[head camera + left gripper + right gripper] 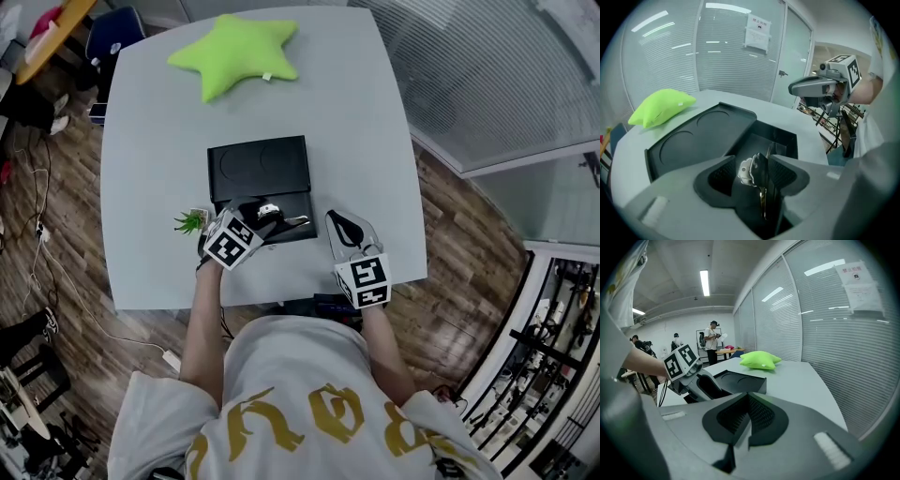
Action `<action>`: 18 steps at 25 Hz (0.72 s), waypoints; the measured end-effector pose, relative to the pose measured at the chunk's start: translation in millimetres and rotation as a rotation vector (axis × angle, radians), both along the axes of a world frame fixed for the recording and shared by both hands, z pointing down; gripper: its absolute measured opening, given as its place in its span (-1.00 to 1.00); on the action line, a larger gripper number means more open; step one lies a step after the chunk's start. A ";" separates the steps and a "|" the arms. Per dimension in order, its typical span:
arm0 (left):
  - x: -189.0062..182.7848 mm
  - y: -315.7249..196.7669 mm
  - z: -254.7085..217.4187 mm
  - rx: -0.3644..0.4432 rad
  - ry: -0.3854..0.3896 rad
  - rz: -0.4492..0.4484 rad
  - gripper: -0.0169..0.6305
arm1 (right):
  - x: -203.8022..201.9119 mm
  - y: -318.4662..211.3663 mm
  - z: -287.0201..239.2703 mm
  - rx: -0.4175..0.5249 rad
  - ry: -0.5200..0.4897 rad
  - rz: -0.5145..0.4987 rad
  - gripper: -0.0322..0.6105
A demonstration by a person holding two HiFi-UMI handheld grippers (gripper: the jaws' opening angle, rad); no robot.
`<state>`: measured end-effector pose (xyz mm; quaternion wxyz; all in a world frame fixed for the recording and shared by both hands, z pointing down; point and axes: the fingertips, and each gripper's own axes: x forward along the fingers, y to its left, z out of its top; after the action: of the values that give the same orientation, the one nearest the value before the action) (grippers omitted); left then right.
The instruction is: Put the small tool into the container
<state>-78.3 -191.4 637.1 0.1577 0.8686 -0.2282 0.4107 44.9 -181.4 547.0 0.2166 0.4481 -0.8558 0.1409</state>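
Note:
A black container [272,202] lies at the table's middle, its open compartment [776,140] nearest me and a flat lid part with two round recesses [693,136] behind. My left gripper [265,217] is shut on a small silver and black metal tool [753,171], held just over the open compartment's near edge. The tool [270,210] shows as a silver glint in the head view. My right gripper [340,220] rests on the table right of the container, shut and empty [747,397]. From there I see the left gripper [689,369] and the container [740,380].
A green star-shaped cushion [234,52] lies at the far side of the grey table [375,122]. A small green plant [190,222] stands just left of the left gripper. Glass walls with blinds run along the right. People stand far off in the room.

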 end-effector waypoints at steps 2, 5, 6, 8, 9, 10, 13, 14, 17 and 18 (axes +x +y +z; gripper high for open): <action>-2.1 -4.8 -9.6 0.039 0.007 -0.029 -0.27 | -0.8 -3.4 -4.4 0.021 0.007 -0.011 -0.83; -8.5 -12.3 -37.9 0.120 0.064 -0.143 -0.31 | -1.7 -4.3 -15.4 0.045 -0.018 -0.012 -0.83; -8.5 -14.8 -52.5 0.136 0.122 -0.198 -0.31 | -2.4 -3.3 -20.3 0.055 -0.040 -0.019 -0.83; -4.0 -20.6 -85.7 0.150 0.295 -0.298 -0.31 | -6.0 -2.7 -33.4 0.086 -0.106 -0.051 -0.83; -2.1 -23.2 -101.3 0.157 0.382 -0.333 -0.31 | -8.6 -3.2 -40.5 0.102 -0.140 -0.064 -0.83; -1.5 -24.5 -114.5 0.169 0.445 -0.356 -0.39 | -10.8 -3.9 -46.9 0.115 -0.163 -0.067 -0.83; -5.3 -19.9 -137.6 0.252 0.458 -0.372 -0.70 | -14.8 -1.7 -58.0 0.135 -0.147 -0.051 -0.83; -7.6 -16.7 -142.9 0.282 0.443 -0.380 -0.79 | -17.1 1.5 -60.4 0.142 -0.130 -0.056 -0.83; -17.0 -6.5 -160.8 0.332 0.462 -0.450 -0.94 | -26.7 14.6 -72.7 0.185 -0.111 -0.106 -0.83; -19.3 -2.6 -166.1 0.341 0.471 -0.468 -0.94 | -27.7 17.6 -77.4 0.198 -0.107 -0.108 -0.83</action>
<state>-97.6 -193.9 471.0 0.1484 0.8773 -0.4434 0.1086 17.2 -163.8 469.6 0.1327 0.4121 -0.8989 0.0677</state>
